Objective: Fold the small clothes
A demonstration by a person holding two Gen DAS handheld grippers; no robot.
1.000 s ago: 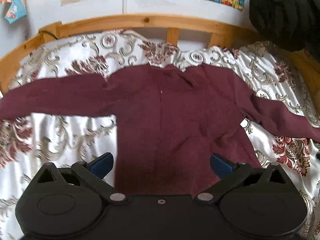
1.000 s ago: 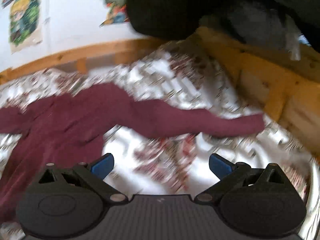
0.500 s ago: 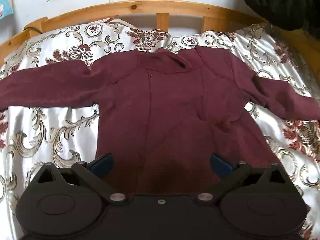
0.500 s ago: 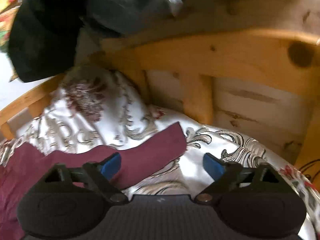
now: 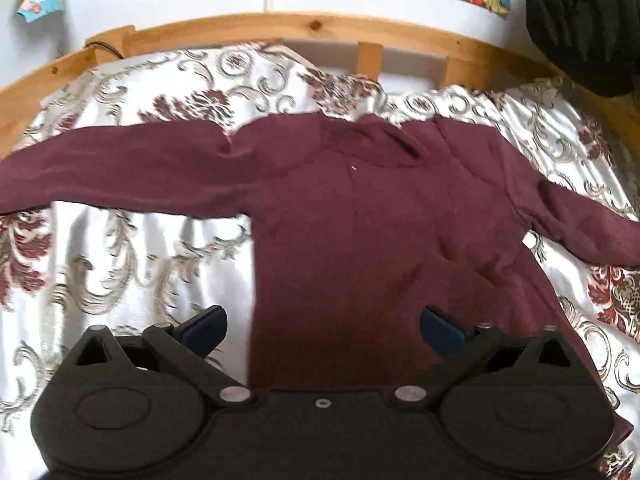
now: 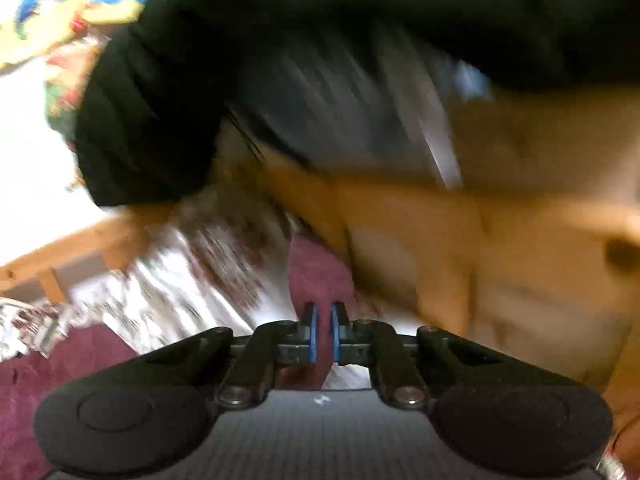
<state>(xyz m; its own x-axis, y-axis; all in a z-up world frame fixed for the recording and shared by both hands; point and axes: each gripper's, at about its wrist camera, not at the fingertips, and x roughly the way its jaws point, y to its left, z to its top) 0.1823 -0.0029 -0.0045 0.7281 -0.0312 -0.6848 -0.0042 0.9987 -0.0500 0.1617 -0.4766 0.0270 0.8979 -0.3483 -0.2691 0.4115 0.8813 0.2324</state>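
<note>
A maroon long-sleeved top [image 5: 380,220] lies flat on the patterned bedspread, sleeves spread left and right. My left gripper [image 5: 323,328] is open and empty, hovering over the top's lower left hem. In the blurred right wrist view, my right gripper [image 6: 321,334] is shut on the end of the top's right sleeve [image 6: 316,276], near the wooden bed frame [image 6: 500,280]. The sleeve runs up between the blue pads [image 6: 311,332].
A wooden bed rail [image 5: 320,30] curves around the far side of the white, floral bedspread [image 5: 120,264]. A dark garment [image 5: 580,24] hangs at the upper right, also in the right wrist view [image 6: 160,120]. Colourful pictures are on the wall.
My right gripper has shut on the right sleeve's end, having been open over it half a second ago. My left gripper has shifted slightly left over the hem and stays open.
</note>
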